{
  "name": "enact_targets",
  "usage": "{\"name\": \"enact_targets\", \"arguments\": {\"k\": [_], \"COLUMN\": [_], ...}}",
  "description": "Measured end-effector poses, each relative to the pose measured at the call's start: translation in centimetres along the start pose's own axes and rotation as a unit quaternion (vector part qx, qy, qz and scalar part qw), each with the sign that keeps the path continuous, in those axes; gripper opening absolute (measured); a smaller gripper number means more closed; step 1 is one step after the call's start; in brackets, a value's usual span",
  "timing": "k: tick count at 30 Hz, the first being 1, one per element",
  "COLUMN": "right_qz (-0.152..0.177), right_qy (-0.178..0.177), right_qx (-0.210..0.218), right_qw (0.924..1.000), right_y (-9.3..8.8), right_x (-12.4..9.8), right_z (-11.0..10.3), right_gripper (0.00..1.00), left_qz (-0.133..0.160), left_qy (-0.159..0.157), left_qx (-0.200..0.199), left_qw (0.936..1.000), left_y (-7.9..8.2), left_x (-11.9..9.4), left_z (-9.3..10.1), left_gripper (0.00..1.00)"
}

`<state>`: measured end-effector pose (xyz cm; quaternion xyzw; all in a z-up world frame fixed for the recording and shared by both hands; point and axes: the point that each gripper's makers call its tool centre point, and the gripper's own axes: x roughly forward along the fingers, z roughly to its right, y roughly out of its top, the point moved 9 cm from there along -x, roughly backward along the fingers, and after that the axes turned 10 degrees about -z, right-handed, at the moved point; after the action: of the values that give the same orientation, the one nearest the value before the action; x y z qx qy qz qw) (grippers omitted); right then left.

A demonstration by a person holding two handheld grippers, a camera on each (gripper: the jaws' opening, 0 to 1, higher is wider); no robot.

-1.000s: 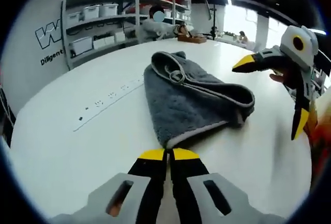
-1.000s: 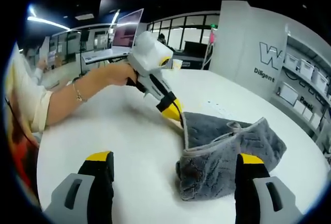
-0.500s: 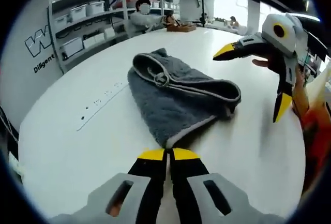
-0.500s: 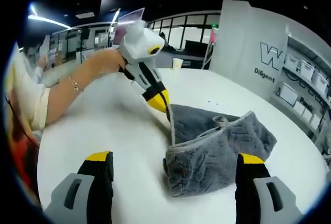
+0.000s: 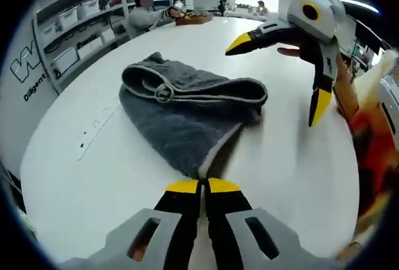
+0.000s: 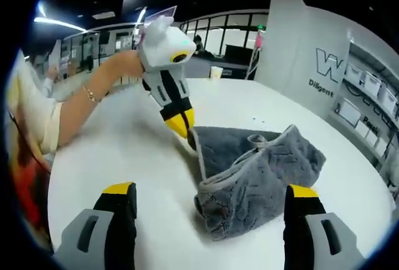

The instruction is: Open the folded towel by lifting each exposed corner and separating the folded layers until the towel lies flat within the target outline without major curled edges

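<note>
My left tongs (image 5: 204, 187) clench the grey towel (image 5: 187, 105) corner at bottom centre — my right tongs (image 6: 209, 198) are spread wide, empty.

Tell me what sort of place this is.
Probably a lab or workshop: shelving with storage bins lines one wall, a wall panel carries a printed logo, and a person works at the far end of the long white table.

surface: white round table (image 5: 299, 158) | on it: grey towel (image 5: 181, 111), folded, bunched
</note>
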<state>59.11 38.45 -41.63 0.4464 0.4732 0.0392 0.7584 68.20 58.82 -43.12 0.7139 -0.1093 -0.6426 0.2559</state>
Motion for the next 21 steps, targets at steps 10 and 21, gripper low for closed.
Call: {"name": "enact_targets", "arguments": {"k": [10, 21], "right_qz": [-0.005, -0.006], "right_qy": [0.001, -0.005], "right_qx": [0.0, 0.004], "right_qw": [1.0, 1.0], "right_y": [-0.2, -0.4], "right_x": [0.1, -0.1], "right_z": [0.0, 0.2], "right_gripper": [0.99, 0.99], "left_qz": [-0.01, -0.015], "left_qy": [-0.046, -0.046], "left_qx": [0.028, 0.03], "left_qw": [0.9985, 0.9984], "left_y": [0.0, -1.2], "left_x": [0.4, -0.4], "left_z": [1.2, 1.1], "left_gripper": [0.02, 0.07]}}
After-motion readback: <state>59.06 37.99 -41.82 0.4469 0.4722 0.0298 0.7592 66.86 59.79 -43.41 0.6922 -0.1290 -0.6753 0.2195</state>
